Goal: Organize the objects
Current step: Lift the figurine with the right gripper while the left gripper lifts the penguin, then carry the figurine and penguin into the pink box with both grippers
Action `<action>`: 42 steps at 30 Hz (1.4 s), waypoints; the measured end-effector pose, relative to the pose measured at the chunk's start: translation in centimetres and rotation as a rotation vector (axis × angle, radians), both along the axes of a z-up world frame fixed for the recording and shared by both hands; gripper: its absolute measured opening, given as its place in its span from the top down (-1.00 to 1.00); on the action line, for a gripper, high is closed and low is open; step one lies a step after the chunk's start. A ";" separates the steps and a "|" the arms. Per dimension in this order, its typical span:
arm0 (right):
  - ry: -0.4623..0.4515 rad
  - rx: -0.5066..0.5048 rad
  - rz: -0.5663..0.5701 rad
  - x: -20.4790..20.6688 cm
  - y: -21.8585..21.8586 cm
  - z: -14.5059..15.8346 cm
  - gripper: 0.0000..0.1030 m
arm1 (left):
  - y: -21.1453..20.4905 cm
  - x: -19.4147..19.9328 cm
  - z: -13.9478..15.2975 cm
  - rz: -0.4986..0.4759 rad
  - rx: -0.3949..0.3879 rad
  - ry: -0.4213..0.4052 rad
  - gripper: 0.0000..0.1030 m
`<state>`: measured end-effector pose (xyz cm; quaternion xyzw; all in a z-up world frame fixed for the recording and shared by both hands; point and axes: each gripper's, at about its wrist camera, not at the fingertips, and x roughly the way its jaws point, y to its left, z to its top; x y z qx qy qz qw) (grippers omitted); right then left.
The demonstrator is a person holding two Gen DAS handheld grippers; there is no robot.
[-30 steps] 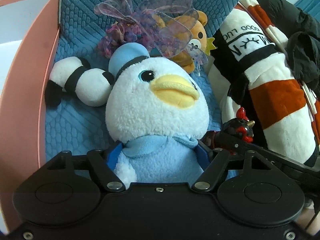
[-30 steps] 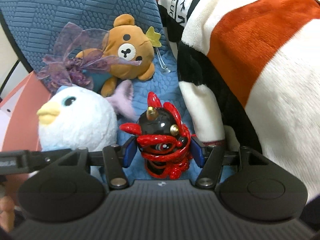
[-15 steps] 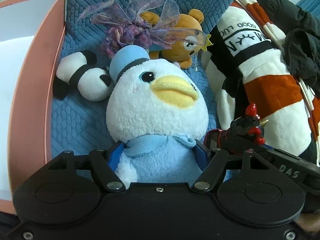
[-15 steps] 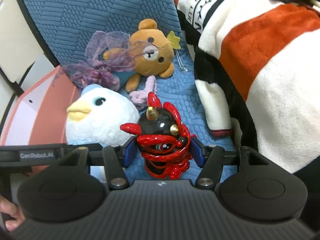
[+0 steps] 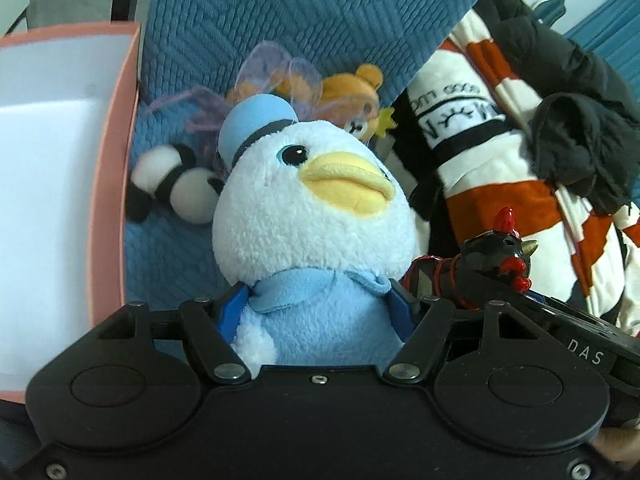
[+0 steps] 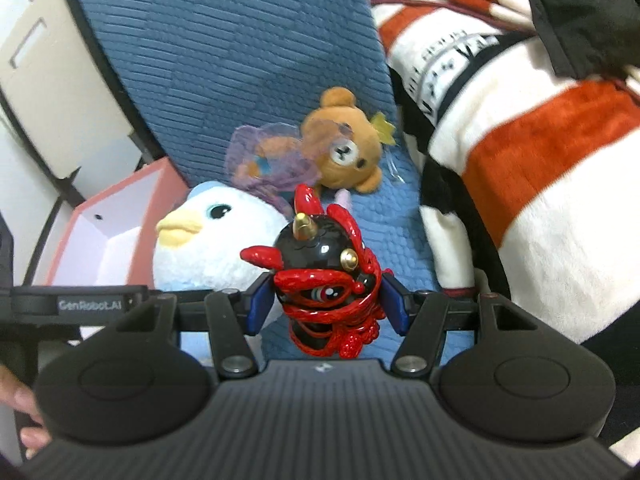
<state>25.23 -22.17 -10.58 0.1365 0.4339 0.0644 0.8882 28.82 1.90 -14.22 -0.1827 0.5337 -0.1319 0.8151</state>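
My left gripper is shut on a white and blue plush duck and holds it up above the blue seat. The duck also shows in the right wrist view. My right gripper is shut on a black and red lion figurine, held just right of the duck; it also shows in the left wrist view. A brown bear plush, a purple gauze bow and a panda plush lie on the seat behind.
A pink box with a white inside stands at the left, also seen in the right wrist view. A striped white, orange and black blanket with dark clothes on it fills the right. The blue textured seat back rises behind.
Both grippers have lifted and drawn back with their toys. The bear, bow and panda now look smaller and farther, and more of the pink box shows.
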 end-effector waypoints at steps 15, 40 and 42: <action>-0.048 0.039 0.077 1.5 4.8 6.5 -0.17 | 7.7 1.2 9.0 0.054 -0.027 -0.111 -0.31; -0.049 0.009 0.410 5.2 26.1 7.0 -0.17 | 30.6 -2.4 8.2 0.292 0.041 -0.108 -0.31; -0.031 -0.001 0.425 5.5 27.2 5.9 -0.17 | 31.7 -2.3 6.9 0.292 0.050 -0.092 -0.31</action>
